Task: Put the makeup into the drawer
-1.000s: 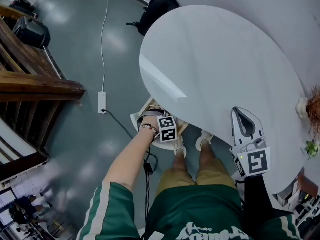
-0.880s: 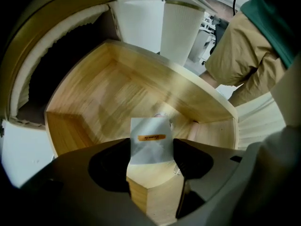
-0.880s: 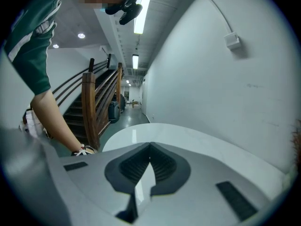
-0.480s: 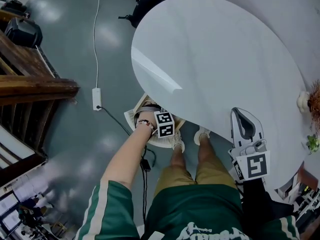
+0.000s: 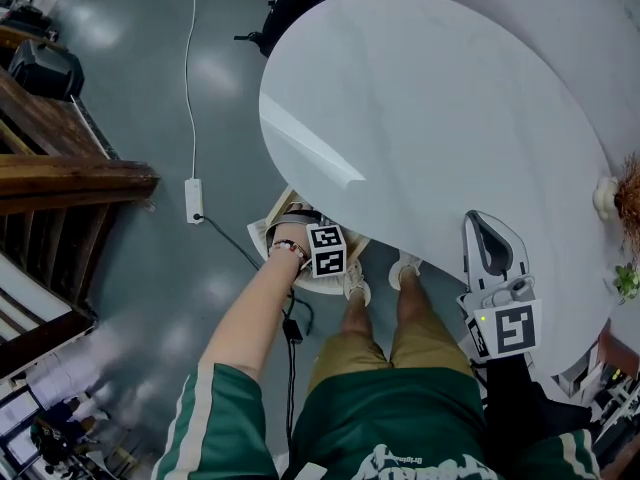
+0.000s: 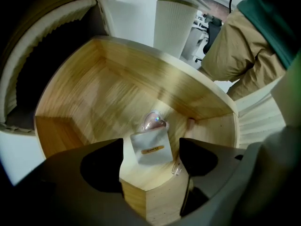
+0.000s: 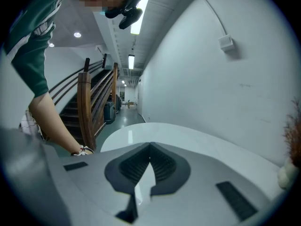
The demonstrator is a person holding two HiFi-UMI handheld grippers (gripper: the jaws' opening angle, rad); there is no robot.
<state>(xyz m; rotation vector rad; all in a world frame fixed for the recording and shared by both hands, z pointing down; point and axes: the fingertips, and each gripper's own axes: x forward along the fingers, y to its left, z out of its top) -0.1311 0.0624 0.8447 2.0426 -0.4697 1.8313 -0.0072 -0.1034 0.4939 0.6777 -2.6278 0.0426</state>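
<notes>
While the left gripper (image 6: 150, 160) is held pointing down over the open wooden drawer (image 6: 89, 98), its fingers (image 6: 101, 166) are spread wide, having just been opening, and nothing is pressed by them. The makeup (image 6: 151, 147), a small silvery packet with a narrow label and a shiny pinkish piece at its far end, is seen lying released on the pale wood inside the drawer, in the gap between the two fingers and touched by neither. The right gripper (image 7: 149, 146) is kept low over the white tabletop (image 5: 430, 118) near its edge, and its fingers (image 7: 164, 166) are clenched tip to tip with nothing grasped. A small pinkish object (image 6: 190, 123) is seen against the drawer's wall beside the makeup, too small to be identified. Beyond the drawer a white ribbed pedestal (image 6: 174, 22) is shown, with khaki shorts (image 6: 235, 46) to its right. On the grey floor (image 5: 150, 288) a black bag (image 5: 305, 3) and a white power strip (image 5: 194, 199) are seen, and a wooden staircase (image 5: 70, 173) is set at the left. In the head view the drawer's inside is largely covered by the left hand (image 5: 290, 243), the marker cube (image 5: 327, 251) and the overhanging tabletop, so the makeup is shown only in the left gripper view. How the right fingers meet is shown clearly only in the right gripper view.
</notes>
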